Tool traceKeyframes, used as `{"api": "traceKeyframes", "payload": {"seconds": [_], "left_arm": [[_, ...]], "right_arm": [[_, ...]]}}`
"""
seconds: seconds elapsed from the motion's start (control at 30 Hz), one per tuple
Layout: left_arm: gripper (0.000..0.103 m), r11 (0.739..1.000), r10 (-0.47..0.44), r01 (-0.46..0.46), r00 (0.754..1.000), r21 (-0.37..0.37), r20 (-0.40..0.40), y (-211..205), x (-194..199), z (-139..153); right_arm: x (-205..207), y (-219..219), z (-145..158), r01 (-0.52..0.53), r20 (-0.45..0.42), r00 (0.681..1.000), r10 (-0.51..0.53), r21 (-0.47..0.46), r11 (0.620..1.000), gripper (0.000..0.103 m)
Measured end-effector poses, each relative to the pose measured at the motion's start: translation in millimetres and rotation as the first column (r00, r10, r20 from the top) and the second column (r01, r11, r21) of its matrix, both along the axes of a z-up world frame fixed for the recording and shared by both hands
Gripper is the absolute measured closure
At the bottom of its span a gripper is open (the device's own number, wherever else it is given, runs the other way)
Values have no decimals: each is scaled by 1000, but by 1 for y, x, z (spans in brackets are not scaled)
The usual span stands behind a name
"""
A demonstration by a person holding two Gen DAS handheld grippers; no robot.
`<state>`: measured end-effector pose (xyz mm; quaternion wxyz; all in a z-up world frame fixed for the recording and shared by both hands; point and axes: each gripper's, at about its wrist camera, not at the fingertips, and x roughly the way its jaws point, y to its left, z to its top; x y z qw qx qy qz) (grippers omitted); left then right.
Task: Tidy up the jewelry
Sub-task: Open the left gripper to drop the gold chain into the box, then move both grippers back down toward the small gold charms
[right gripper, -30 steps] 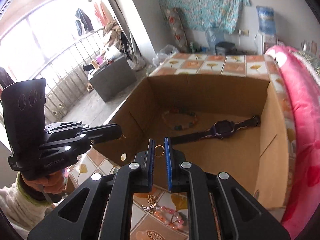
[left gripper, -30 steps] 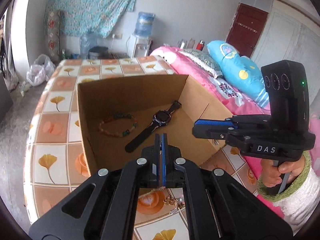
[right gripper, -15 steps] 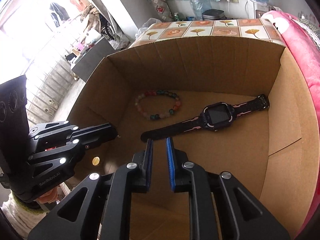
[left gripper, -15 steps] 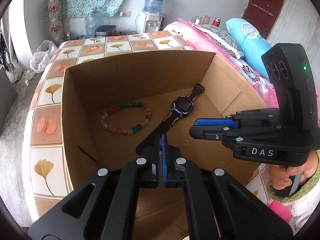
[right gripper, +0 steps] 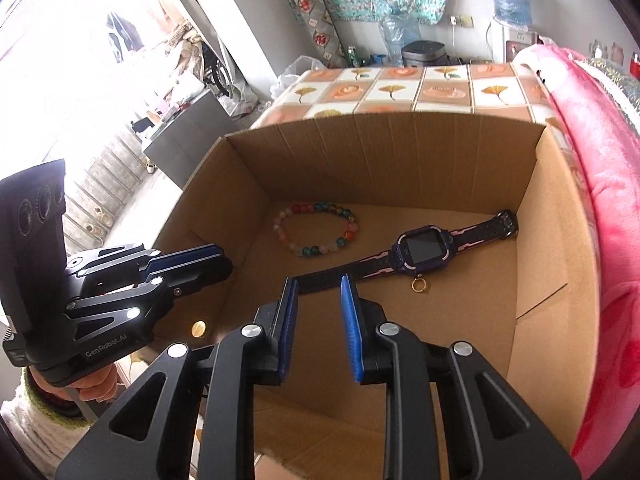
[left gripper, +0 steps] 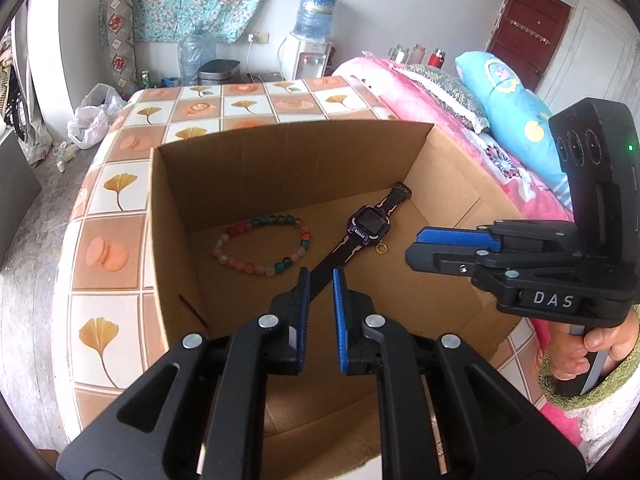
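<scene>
Cardboard box (left gripper: 280,168): I see it open-topped on the tiled tabletop (left gripper: 120,184), pink bed (right gripper: 600,160) along its right side.
Bracelet (left gripper: 262,245): multicolour beads, flat on box floor, far-left part.
Watch (left gripper: 368,222): dark strap w/ pink trim, lies diagonally, right of bracelet, apart from it; far strap end near the far-right corner.
Ring (right gripper: 419,285): small gold, on box floor just near-side of the watch face; touching or not, can't tell.
L gripper (left gripper: 318,278): mine, over the near part of the box, blue pads parted by a narrow gap, nothing between them.
R gripper (right gripper: 318,286): pads parted a bit wider, nothing held, over the near edge; watch strap's near end shows between the tips.
Gold spot (right gripper: 199,328): round, low on the left wall; can't tell what it is.
</scene>
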<state>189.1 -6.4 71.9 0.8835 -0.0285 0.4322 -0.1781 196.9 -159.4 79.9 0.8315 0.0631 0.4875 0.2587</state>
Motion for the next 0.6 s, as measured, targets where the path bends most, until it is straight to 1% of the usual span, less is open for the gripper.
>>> {"api": "traceKeyframes", "payload": {"seconds": [0.13,0.17,0.23,0.27,0.33,0.4,0.47,0.53,0.6], "left_arm": [[92,1000,3,-1,996,-21,91,11,-33,21],[92,1000,4,-1,994,-26,113,14,-42,26],[89,999,9,-3,986,-36,165,21,-67,36],[86,999,8,0,981,-40,192,25,-82,39],[84,998,4,10,971,-57,238,32,-110,42],[82,996,-15,39,962,-83,274,37,-138,40],[81,992,-38,72,956,-106,291,38,-164,31],[81,987,-51,90,959,-132,278,36,-184,16],[81,981,-70,110,969,-159,236,29,-192,-4]], "right_arm": [[-25,-7,25,-2,74,997,1,24,1000,80],[-33,-9,31,-5,94,996,2,33,999,77],[-55,-16,47,-12,145,989,4,56,998,73],[-67,-19,54,-18,170,985,6,68,998,72],[-92,-27,66,-25,222,975,5,85,996,72],[-118,-36,72,-35,259,966,1,125,992,71],[-140,-44,69,-40,265,964,-5,167,985,71],[-156,-49,59,-33,254,967,-15,185,982,71],[-166,-48,41,-13,218,976,-27,176,984,71]]}}
